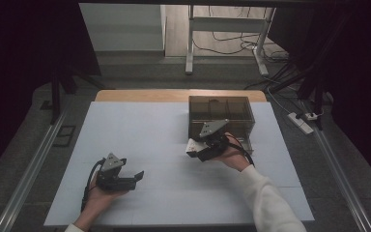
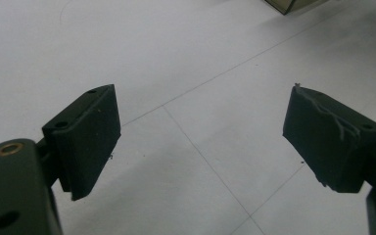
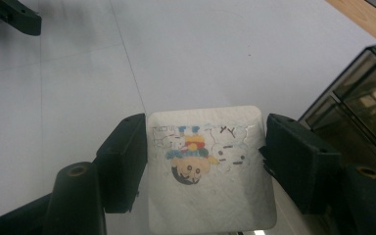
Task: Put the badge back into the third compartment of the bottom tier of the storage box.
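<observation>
The right tool (image 3: 205, 161) is clamped on a white packet (image 3: 210, 171), one black pad against each of its sides; the packet's face carries a small cartoon print (upside down in the right gripper view). In the high view the right tool (image 1: 204, 147) holds it over the right half of the bench (image 1: 140, 130), just in front of a smoky clear box (image 1: 221, 116) near the far edge. The left tool (image 1: 134, 178), jaws wide with nothing between them, rests near the front-left corner.
</observation>
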Demonstrator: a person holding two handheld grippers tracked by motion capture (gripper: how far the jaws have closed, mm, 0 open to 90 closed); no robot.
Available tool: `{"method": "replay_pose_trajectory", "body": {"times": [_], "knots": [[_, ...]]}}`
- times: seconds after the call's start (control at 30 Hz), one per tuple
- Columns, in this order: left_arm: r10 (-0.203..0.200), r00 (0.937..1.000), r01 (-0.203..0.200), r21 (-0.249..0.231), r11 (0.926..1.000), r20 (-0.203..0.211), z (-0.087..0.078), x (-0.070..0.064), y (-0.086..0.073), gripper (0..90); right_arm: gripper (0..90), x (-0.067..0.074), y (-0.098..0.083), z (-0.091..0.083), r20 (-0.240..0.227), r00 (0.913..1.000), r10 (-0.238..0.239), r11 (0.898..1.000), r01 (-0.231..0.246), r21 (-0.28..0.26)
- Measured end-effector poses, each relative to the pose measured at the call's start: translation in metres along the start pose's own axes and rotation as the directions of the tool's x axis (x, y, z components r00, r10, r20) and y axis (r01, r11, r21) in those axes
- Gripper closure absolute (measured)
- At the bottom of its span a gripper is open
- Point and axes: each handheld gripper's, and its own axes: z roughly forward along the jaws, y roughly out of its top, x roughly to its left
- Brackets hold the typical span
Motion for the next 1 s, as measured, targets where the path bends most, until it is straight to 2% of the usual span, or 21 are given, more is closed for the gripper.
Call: {"method": "replay_pose_trajectory", "body": {"times": [1.0], "knots": [[0.0,1.0,0.0,0.001,1.0,-0.002,0.0,0.0,0.0,14.2,33.1,-0.015,-0.015,-0.032,0.083,0.9957,0.041,0.999,-0.039,-0.026]]}}
